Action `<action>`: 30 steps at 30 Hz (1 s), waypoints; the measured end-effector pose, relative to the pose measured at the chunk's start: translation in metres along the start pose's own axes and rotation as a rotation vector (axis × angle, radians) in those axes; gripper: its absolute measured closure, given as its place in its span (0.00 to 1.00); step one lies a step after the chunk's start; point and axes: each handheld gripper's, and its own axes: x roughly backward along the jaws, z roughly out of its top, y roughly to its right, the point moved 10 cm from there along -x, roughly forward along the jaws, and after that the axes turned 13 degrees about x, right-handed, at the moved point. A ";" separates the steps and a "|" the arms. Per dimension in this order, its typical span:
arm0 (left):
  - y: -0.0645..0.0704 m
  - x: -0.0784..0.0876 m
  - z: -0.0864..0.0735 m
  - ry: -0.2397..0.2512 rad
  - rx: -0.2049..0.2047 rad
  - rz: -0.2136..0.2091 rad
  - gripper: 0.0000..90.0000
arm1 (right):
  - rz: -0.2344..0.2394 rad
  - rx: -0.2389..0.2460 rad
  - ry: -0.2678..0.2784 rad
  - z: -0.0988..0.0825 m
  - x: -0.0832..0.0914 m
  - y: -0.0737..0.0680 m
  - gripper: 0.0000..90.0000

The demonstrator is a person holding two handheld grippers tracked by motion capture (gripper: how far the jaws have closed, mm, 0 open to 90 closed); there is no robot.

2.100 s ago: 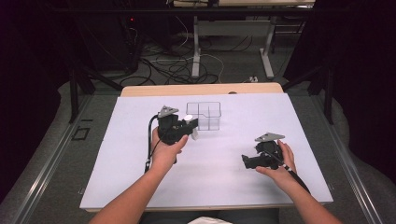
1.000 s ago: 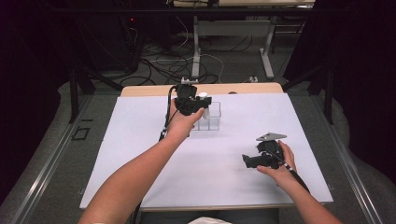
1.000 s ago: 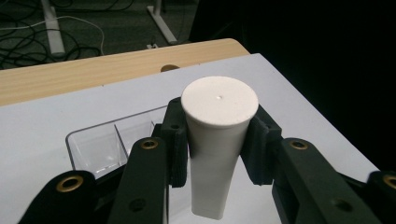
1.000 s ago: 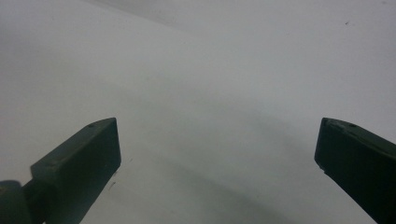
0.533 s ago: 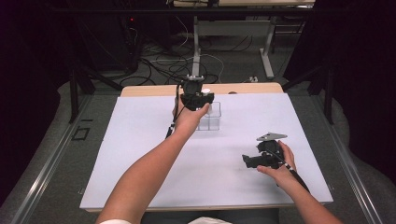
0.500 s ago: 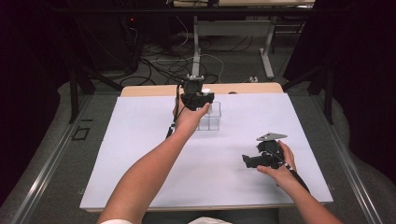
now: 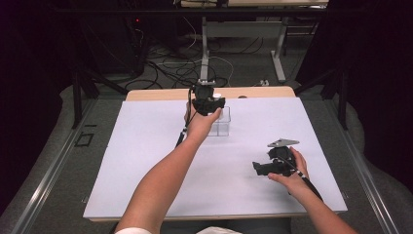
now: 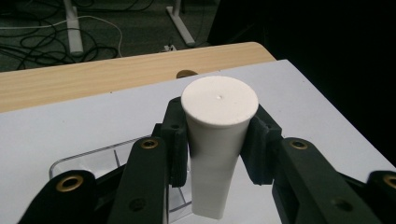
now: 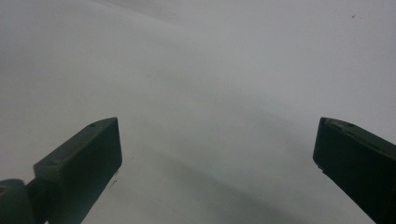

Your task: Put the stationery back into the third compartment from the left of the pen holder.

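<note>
My left gripper [image 8: 218, 140] is shut on a white tapered cup [image 8: 218, 140], held bottom-up, with a black pad pressed on each side. Under it lies a clear plastic organiser box [image 8: 93, 161] with compartments. In the high view the left gripper [image 7: 208, 103] hovers over that clear box [image 7: 222, 125] at the far middle of the white table [image 7: 146, 146]. My right gripper [image 7: 260, 168] rests low over the table near the front right, jaws wide apart. In the right gripper view its jaws [image 9: 215, 158] stand open over bare white surface with nothing between them.
A wooden table edge [image 8: 93, 79] runs behind the white surface, with a small hole in it. Cables and metal desk legs [image 7: 204, 44] lie on the floor beyond. The left gripper's cable [image 7: 182, 134] hangs beside the left forearm.
The left gripper carried the white cup from the table's left-middle to above the clear box, then sank a little over it. The right gripper stayed where it was.
</note>
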 end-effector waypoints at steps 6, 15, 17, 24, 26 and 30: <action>-0.006 -0.013 -0.006 -0.019 0.015 -0.004 0.74 | 0.011 -0.003 -0.017 -0.002 -0.001 -0.001 0.01; -0.013 -0.028 -0.009 -0.009 0.070 0.002 0.74 | 0.013 -0.002 -0.009 -0.002 -0.003 -0.002 0.02; -0.014 -0.031 -0.011 -0.009 0.084 0.000 0.74 | 0.014 0.002 -0.003 -0.001 -0.003 -0.001 0.02; -0.017 -0.036 -0.012 0.005 0.105 0.003 0.74 | 0.017 0.000 -0.010 -0.003 -0.004 -0.002 0.02; -0.019 -0.037 -0.012 0.003 0.098 0.011 0.74 | 0.016 0.012 -0.014 -0.003 -0.003 -0.001 0.02; -0.020 -0.038 -0.014 -0.002 0.104 0.005 0.74 | 0.021 0.004 -0.014 -0.003 -0.004 -0.002 0.03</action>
